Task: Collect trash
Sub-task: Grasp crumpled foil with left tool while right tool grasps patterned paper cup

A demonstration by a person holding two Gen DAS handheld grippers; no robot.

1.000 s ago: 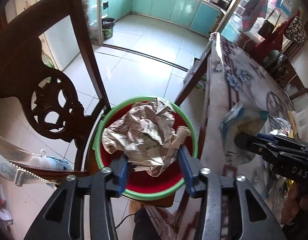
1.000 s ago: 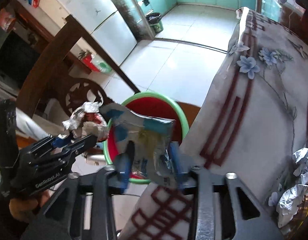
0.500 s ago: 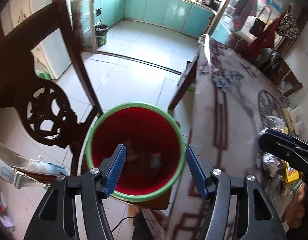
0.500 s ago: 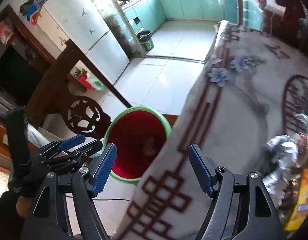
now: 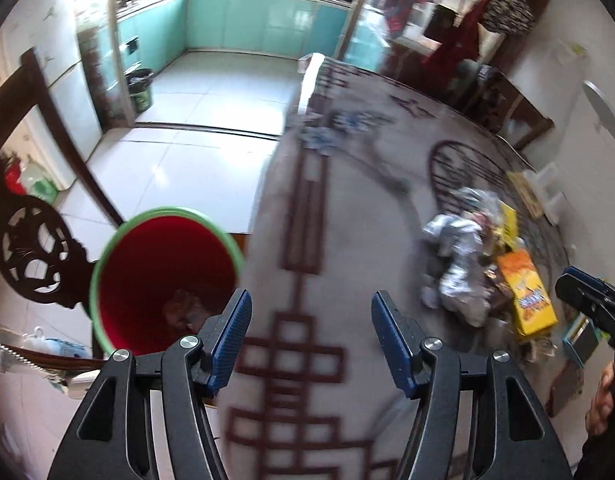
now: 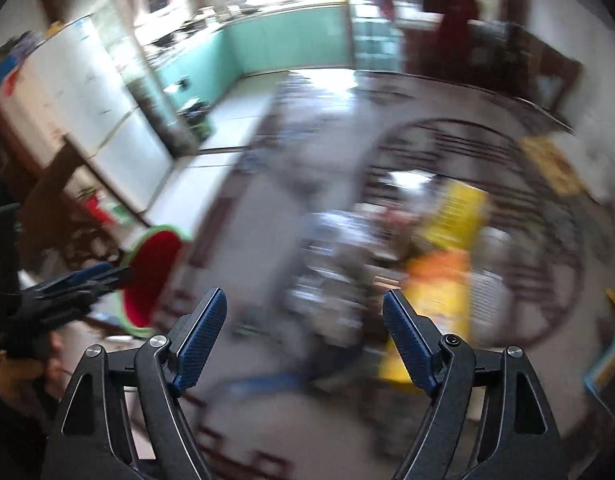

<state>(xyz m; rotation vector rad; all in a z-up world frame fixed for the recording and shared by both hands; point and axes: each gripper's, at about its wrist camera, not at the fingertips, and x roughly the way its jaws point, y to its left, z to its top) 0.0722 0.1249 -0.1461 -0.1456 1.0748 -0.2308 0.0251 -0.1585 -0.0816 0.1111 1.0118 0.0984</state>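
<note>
A red bucket with a green rim [image 5: 163, 280] stands beside the table, with crumpled trash at its bottom. My left gripper [image 5: 311, 312] hangs open and empty over the table's near edge, just right of the bucket. A trash heap lies on the table: crumpled silver foil [image 5: 455, 264], a yellow-orange packet [image 5: 527, 292] and more wrappers. My right gripper [image 6: 305, 316] is empty, its jaws opening, above the blurred foil [image 6: 331, 264] and yellow packet [image 6: 443, 280]. The bucket [image 6: 151, 276] shows at the left there.
The table wears a grey cloth with dark red patterns [image 5: 307, 208]. A carved dark wooden chair [image 5: 31, 248] stands left of the bucket. White tiled floor [image 5: 179, 152] leads to a turquoise kitchen. A small blue box [image 5: 583, 340] lies near the right gripper.
Both grippers let go of their trash, crumpled paper and a plastic wrapper, into the bucket and opened. Both then swung right, away from the bucket, over the table toward the heap.
</note>
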